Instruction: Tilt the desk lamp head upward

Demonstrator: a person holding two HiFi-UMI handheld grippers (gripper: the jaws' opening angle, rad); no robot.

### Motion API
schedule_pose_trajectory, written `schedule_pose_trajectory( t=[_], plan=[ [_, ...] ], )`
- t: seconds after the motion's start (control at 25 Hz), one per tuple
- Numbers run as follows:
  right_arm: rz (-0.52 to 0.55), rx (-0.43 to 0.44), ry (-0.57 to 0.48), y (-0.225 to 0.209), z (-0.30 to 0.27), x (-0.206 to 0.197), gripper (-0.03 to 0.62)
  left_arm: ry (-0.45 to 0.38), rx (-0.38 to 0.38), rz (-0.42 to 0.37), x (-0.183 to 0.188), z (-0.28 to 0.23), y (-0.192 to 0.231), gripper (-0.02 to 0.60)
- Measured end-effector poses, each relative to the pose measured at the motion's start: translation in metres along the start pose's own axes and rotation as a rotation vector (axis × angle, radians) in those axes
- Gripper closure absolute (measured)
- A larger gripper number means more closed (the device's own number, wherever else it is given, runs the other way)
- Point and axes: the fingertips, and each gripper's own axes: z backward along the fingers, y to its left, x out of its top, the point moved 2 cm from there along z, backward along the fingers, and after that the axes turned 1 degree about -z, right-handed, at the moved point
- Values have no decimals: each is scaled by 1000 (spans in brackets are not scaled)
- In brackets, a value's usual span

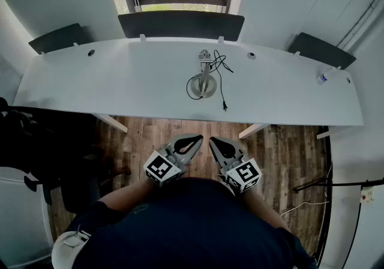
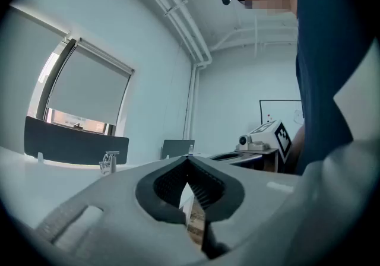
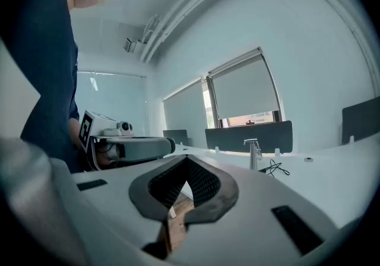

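The desk lamp (image 1: 206, 75) is seen at the middle of the desk (image 1: 120, 84), well back from its near edge. The left gripper (image 1: 195, 140) and right gripper (image 1: 213, 141) are held short of that edge over wooden floor (image 1: 150, 132), fingers (image 1: 180, 149) closed and empty.

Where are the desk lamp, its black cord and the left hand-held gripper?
desk lamp (image 1: 207, 87): head view, on its round base.
black cord (image 1: 221, 87): head view, stretch beside the base.
left hand-held gripper (image 1: 200, 138): head view, between its fingertips.

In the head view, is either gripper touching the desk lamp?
No, the left gripper and right gripper both hang over the wood floor, short of the white desk where the desk lamp stands.
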Motion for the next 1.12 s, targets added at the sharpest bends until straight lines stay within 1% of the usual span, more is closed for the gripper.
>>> schedule_pose_trajectory(
  t=[0.4, 0.56, 0.68, 0.84, 1.0, 1.12],
  plan=[
    [8, 21, 16, -7, 3, -4, 585, 13, 19, -29, 2, -8, -1, 575],
    [-9, 52, -7, -8, 5, 0, 583, 30, 44, -27, -1, -11, -1, 575],
    [-21, 83, -33, -12, 7, 3, 582, 38, 73, -17, -3, -15, -1, 575],
    [-5, 112, -48, -21, 13, 2, 582, 57, 122, -42, -5, -22, -4, 575],
    [-4, 107, -35, -43, 16, -11, 582, 52, 189, -43, -11, -27, -4, 575],
    [-24, 102, -23, -53, 12, -17, 582, 66, 218, -64, -14, -27, 10, 575]
  ],
)
